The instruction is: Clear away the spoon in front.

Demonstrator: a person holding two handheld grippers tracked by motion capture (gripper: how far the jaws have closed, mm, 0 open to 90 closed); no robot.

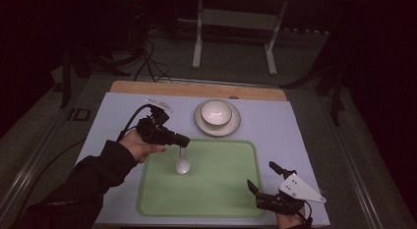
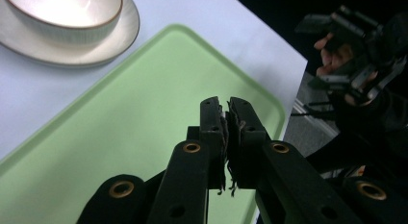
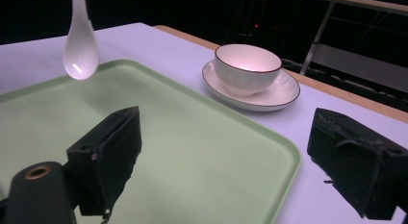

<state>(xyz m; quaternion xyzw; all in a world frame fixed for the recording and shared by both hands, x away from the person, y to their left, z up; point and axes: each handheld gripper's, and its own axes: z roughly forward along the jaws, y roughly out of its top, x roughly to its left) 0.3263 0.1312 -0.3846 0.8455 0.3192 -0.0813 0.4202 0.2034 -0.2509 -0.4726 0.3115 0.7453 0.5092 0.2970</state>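
Above the green tray (image 1: 216, 189), the white spoon (image 1: 183, 165) hangs bowl-down from my left gripper (image 1: 183, 140). Handle end is pinched at the tips, and the bowl looks clear of the tray surface, over its left-centre; the right gripper view backs that up, with the spoon (image 3: 81, 46) dangling free and tray (image 3: 202, 152) showing under it. In the left gripper view my jaws stand pressed together with barely a slit between the pads; the handle itself is hidden below them there, so grip depth is unknown.

Step in hand, as I read it: carrying the spoon, mid-transfer. Likely target is either a laydown on the tray or the bowl (image 1: 216, 112) sitting on its saucer (image 1: 236, 126) just past the tray's far edge. Can't tell which from here.

Next move needs:
- keep the pinch firm, since the spoon is glossy and held only at its end, so swing or slip is the risk
- lower slowly or translate toward the bowl, no jerks
- release only once the spoon is supported

Right gripper (image 1: 263, 177) is idle at the tray's near right corner, jaws spread wide, holding nothing, well apart from the spoon.
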